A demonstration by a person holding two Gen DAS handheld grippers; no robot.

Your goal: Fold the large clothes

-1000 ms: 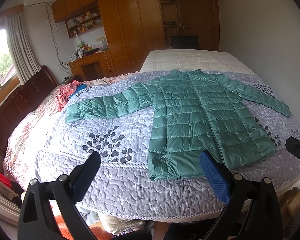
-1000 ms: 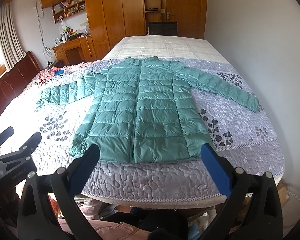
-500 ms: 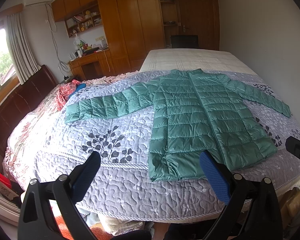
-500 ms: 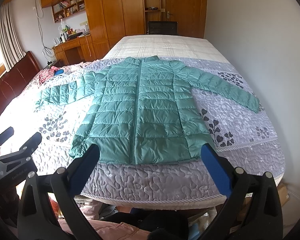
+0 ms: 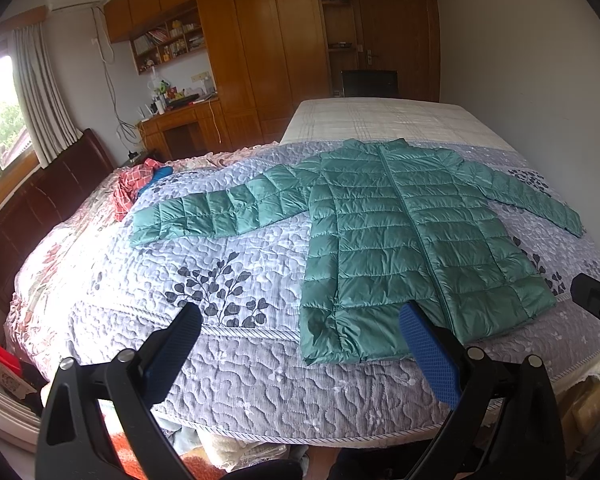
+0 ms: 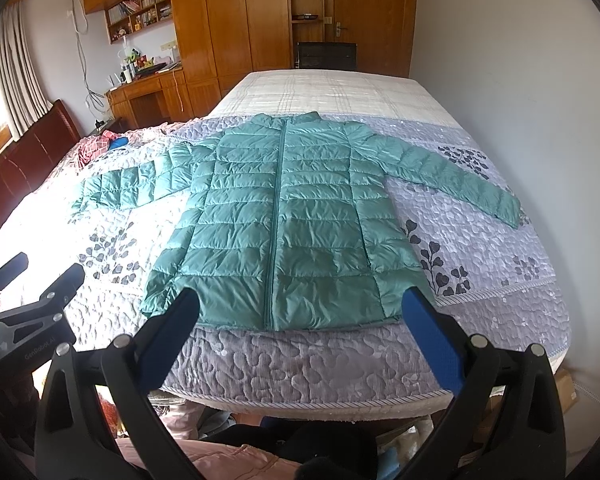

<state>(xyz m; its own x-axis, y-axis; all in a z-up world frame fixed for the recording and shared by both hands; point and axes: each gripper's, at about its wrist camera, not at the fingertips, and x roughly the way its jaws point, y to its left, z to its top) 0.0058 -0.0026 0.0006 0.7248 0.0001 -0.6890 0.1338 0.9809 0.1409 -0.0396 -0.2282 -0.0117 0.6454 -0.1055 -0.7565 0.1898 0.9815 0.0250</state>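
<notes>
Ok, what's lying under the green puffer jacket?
The green puffer jacket lies spread flat on a lilac quilt with dark leaf prints. Anything directly beneath the jacket's body is covered.

Both wrist cameras look down the bed [image 5: 260, 380] from just beyond its near edge, sharing the jacket [image 6: 284, 224].

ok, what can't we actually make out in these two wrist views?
- Back of the green jacket: both views, it lies face up on the quilt.
- Floor clutter under the bed edge: both views, blocked by the open left gripper and right gripper.
- Shelf items: too small.
</notes>
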